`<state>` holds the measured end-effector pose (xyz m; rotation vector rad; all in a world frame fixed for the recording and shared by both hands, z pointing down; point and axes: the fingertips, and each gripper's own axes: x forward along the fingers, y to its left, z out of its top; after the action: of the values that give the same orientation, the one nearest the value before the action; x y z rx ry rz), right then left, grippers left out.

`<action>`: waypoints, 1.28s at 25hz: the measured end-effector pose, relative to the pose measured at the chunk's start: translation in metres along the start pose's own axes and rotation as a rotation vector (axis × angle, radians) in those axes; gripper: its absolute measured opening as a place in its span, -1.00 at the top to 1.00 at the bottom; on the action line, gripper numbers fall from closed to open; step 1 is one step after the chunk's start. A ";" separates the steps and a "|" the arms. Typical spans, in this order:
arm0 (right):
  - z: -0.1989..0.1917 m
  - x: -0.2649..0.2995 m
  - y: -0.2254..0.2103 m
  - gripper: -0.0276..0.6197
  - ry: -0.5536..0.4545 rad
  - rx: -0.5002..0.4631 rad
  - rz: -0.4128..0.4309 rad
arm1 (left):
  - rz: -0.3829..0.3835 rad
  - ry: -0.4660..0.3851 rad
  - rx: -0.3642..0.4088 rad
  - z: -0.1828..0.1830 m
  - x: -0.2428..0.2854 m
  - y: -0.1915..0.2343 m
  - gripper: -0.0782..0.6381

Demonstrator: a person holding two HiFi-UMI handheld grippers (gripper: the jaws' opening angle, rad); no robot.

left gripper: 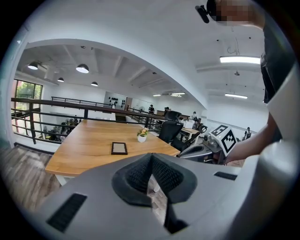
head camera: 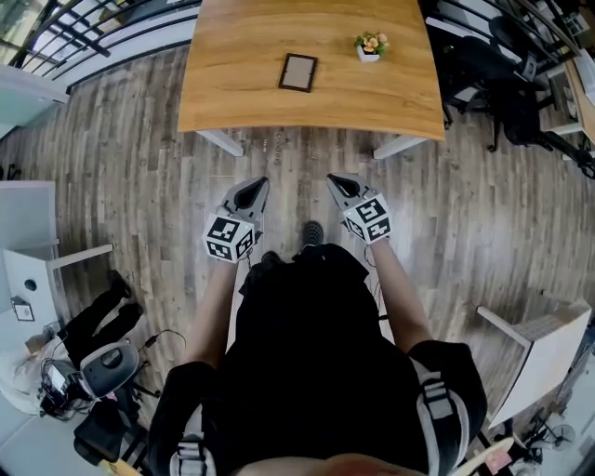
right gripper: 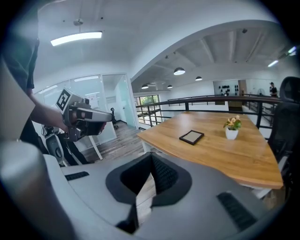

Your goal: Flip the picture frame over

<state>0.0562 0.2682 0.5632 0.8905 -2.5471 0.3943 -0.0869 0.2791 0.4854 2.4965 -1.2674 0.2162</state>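
A small dark picture frame lies flat on the wooden table, near its middle; it also shows as the frame in the left gripper view and the frame in the right gripper view. My left gripper and right gripper are held side by side over the floor, short of the table's near edge. Both point toward the table. Each has its jaws shut with nothing between them: left gripper, right gripper.
A small white pot of flowers stands on the table to the right of the frame. White table legs stand below the near edge. Black office chairs are at the right, a railing at the far left, bags and gear on the floor.
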 end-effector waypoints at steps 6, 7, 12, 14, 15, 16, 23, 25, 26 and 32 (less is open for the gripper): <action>0.004 0.007 -0.017 0.89 0.007 -0.017 0.029 | 0.028 -0.003 -0.009 0.001 0.016 0.000 0.73; 0.004 0.008 -0.019 0.89 0.007 -0.015 0.031 | 0.030 -0.003 -0.010 0.002 0.019 -0.001 0.73; -0.001 0.009 -0.027 0.89 0.024 -0.008 0.036 | 0.022 -0.008 -0.019 0.005 0.037 -0.003 0.73; -0.002 0.010 -0.030 0.89 0.028 -0.002 0.034 | 0.015 -0.005 -0.024 0.007 0.046 -0.001 0.73; -0.001 0.010 -0.033 0.89 0.030 0.004 0.032 | 0.013 -0.004 -0.025 0.008 0.051 0.000 0.73; -0.001 0.011 -0.035 0.89 0.032 0.009 0.028 | 0.009 -0.003 -0.026 0.009 0.056 0.001 0.73; 0.007 0.027 -0.056 0.89 0.046 0.026 -0.008 | -0.044 0.013 -0.028 0.017 0.092 0.015 0.73; 0.011 0.033 -0.062 0.89 0.053 0.037 -0.019 | -0.059 0.019 -0.031 0.019 0.103 0.023 0.73; 0.012 0.036 -0.066 0.89 0.057 0.042 -0.024 | -0.064 0.022 -0.034 0.021 0.109 0.028 0.73; 0.025 0.070 -0.092 0.89 0.088 0.050 -0.036 | -0.101 0.040 -0.049 0.030 0.145 0.061 0.73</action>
<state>0.0579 0.1521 0.5860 0.9154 -2.4479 0.4776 -0.0504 0.1253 0.5119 2.4938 -1.1144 0.2071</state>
